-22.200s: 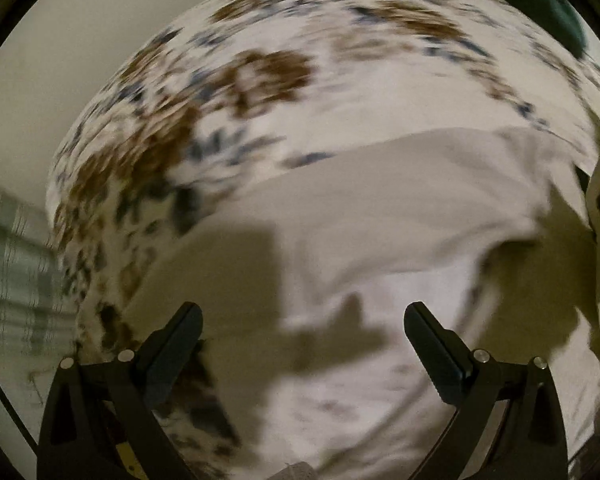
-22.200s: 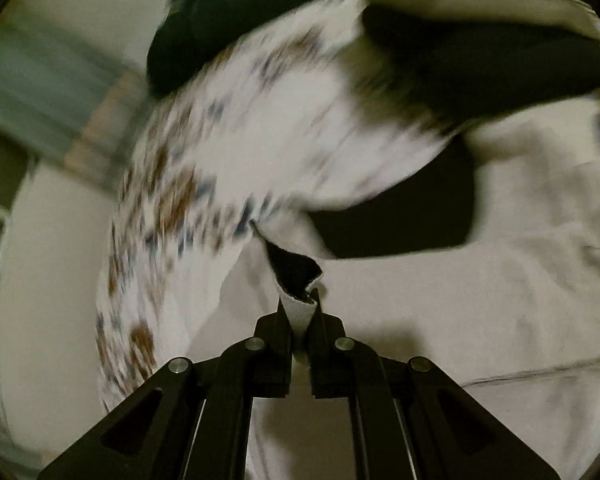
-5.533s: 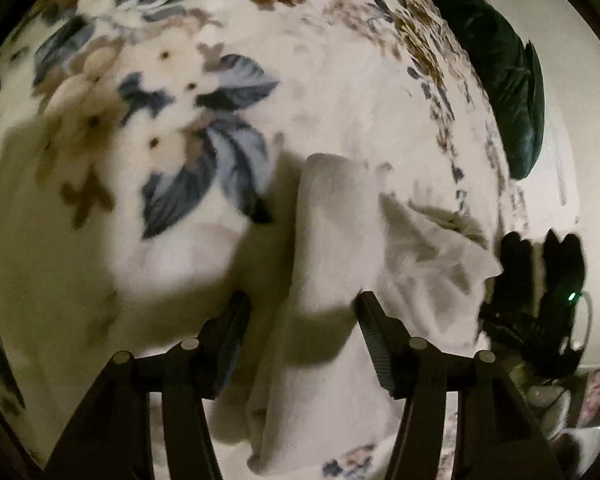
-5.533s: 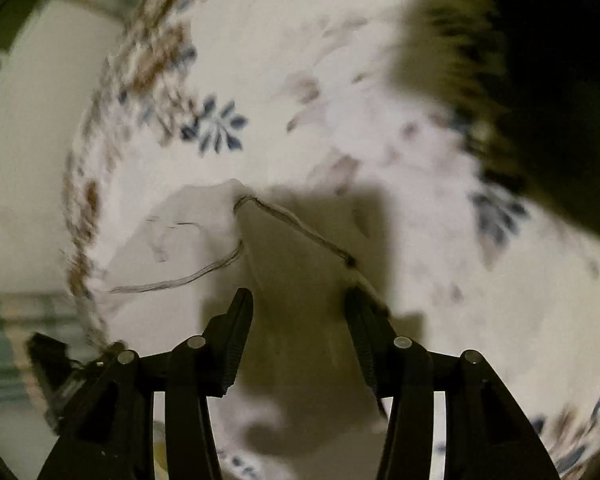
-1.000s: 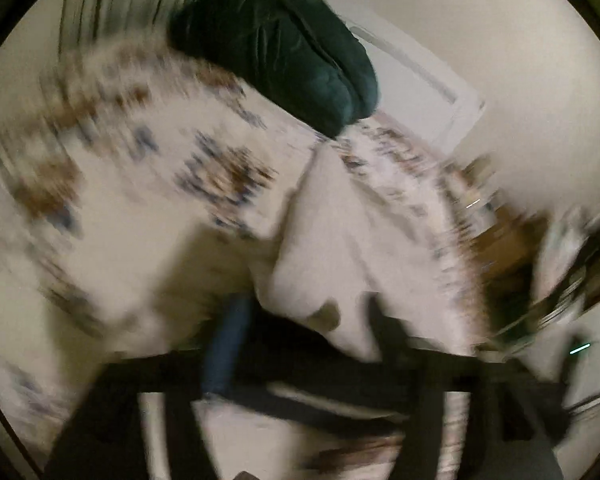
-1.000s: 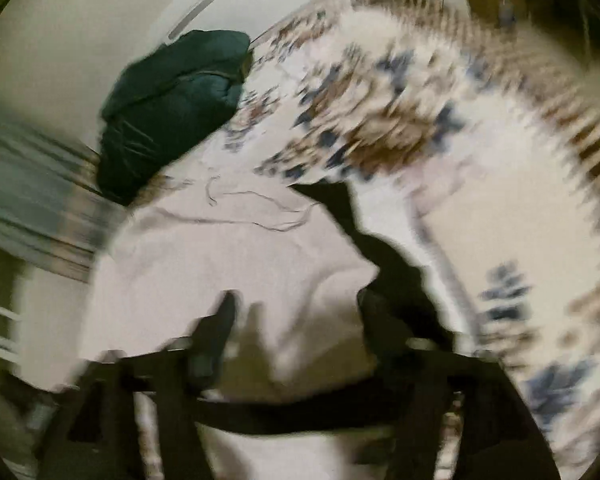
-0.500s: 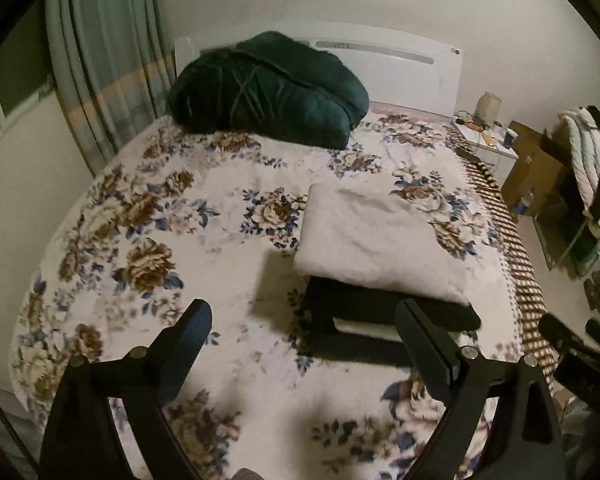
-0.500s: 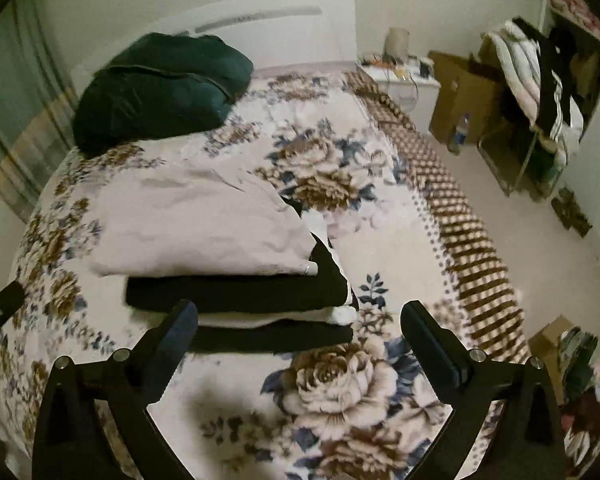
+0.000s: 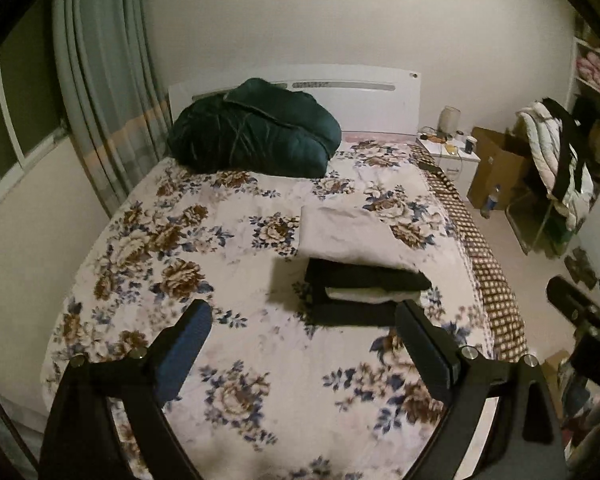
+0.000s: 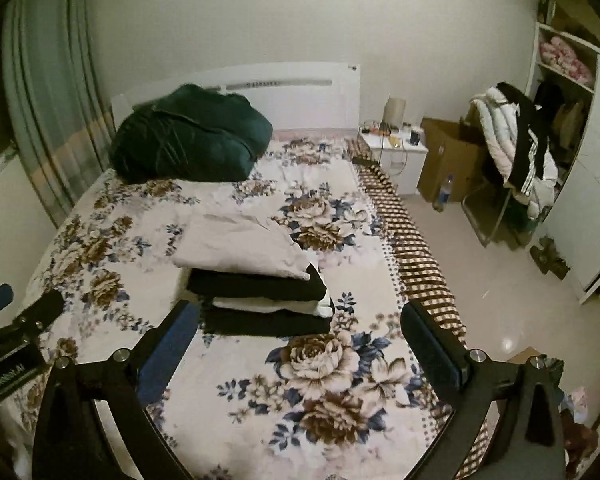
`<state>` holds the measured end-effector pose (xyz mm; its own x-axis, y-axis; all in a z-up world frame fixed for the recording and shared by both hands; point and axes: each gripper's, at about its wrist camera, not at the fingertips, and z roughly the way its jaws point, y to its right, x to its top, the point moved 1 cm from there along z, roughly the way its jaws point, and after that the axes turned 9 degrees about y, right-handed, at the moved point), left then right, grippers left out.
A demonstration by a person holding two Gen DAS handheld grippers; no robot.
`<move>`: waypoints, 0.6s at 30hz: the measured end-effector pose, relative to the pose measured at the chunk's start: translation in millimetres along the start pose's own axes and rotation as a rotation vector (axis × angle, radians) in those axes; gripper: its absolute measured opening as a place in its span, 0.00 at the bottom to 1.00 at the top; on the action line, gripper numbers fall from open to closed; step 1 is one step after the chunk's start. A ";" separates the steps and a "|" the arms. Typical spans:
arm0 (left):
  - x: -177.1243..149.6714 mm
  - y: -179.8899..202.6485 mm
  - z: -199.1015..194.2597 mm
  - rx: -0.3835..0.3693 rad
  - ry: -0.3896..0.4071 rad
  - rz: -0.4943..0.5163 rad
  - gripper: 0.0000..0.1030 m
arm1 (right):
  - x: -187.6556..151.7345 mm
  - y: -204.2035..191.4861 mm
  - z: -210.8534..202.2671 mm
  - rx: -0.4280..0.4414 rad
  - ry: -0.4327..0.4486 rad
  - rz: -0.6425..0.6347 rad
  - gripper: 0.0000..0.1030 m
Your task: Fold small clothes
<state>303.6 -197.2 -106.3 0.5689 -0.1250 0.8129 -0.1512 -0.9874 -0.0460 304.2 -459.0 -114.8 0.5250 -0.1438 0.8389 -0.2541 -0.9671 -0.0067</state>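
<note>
floral bed carries a squared stack of folded clothes, so left gripper and right gripper hang spread, empty, above.

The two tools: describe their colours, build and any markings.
Left tool and right tool match: black angular frames with triangular cut-outs and silver bolt heads, long flat fingers with blue-tinted pads. White lettering, too blurred to read surely, marks the left tool's body in the right wrist view.
</note>
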 end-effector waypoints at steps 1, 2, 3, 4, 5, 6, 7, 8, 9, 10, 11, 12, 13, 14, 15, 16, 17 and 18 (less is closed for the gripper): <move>-2.1 -0.8 -12.1 -0.006 0.004 0.005 0.91 | -1.4 -2.2 -20.3 -0.004 0.010 0.002 1.00; -3.6 -1.4 -23.7 -0.010 0.009 0.014 0.91 | -3.0 -3.6 -39.6 -0.009 0.021 0.003 1.00; -5.8 -2.0 -36.4 -0.019 0.014 0.021 0.91 | -5.5 -4.9 -58.3 -0.014 0.031 0.008 1.00; -8.2 -2.7 -49.1 -0.029 0.021 0.023 0.91 | -7.4 -5.3 -75.0 -0.017 0.041 0.012 1.00; -10.1 -2.6 -57.9 -0.032 0.024 0.024 0.91 | -10.3 -5.6 -92.8 -0.022 0.050 0.017 1.00; -12.6 -2.9 -70.4 -0.031 0.030 0.029 0.91 | -12.5 -5.7 -104.7 -0.024 0.056 0.022 1.00; -13.5 -3.5 -77.0 -0.035 0.028 0.027 0.91 | -15.3 -5.7 -122.9 -0.024 0.065 0.028 1.00; -14.1 -4.7 -84.2 -0.038 0.028 0.017 0.91 | -18.8 -5.1 -138.1 -0.024 0.071 0.033 1.00; -14.5 -4.6 -89.2 -0.038 0.030 0.012 0.91 | -21.2 -4.7 -150.2 -0.025 0.077 0.034 1.00; -14.7 -4.2 -96.1 -0.036 0.036 0.009 0.91 | -23.6 -3.9 -167.4 -0.024 0.085 0.036 1.00; -14.4 -4.3 -101.9 -0.033 0.044 0.006 0.91 | -25.0 -1.8 -173.6 -0.023 0.087 0.039 1.00; -14.7 -4.0 -108.3 -0.029 0.053 0.001 0.91 | -27.0 -0.1 -188.3 -0.023 0.093 0.041 1.00; -15.4 -3.3 -114.1 -0.025 0.062 -0.002 0.91 | -28.1 1.8 -198.0 -0.020 0.096 0.042 1.00; -14.7 -1.7 -119.0 -0.018 0.070 -0.003 0.91 | -28.8 3.6 -202.9 -0.016 0.099 0.043 1.00; -15.9 -1.4 -122.5 -0.016 0.072 -0.009 0.91 | -29.9 5.5 -211.9 -0.013 0.107 0.044 1.00; -16.8 -1.0 -126.7 -0.019 0.071 -0.020 0.91 | -31.1 7.2 -220.8 -0.016 0.111 0.036 1.00; -17.1 -0.6 -129.6 -0.020 0.074 -0.025 0.91 | -30.8 9.5 -222.9 -0.016 0.113 0.031 1.00; -18.5 0.9 -134.2 -0.019 0.081 -0.026 0.91 | -32.0 11.7 -231.2 -0.010 0.115 0.030 1.00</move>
<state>184.4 -182.7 -43.5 0.5060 -0.0902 0.8578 -0.1526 -0.9882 -0.0139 96.6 -417.3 -15.9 0.4204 -0.1468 0.8954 -0.2765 -0.9606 -0.0277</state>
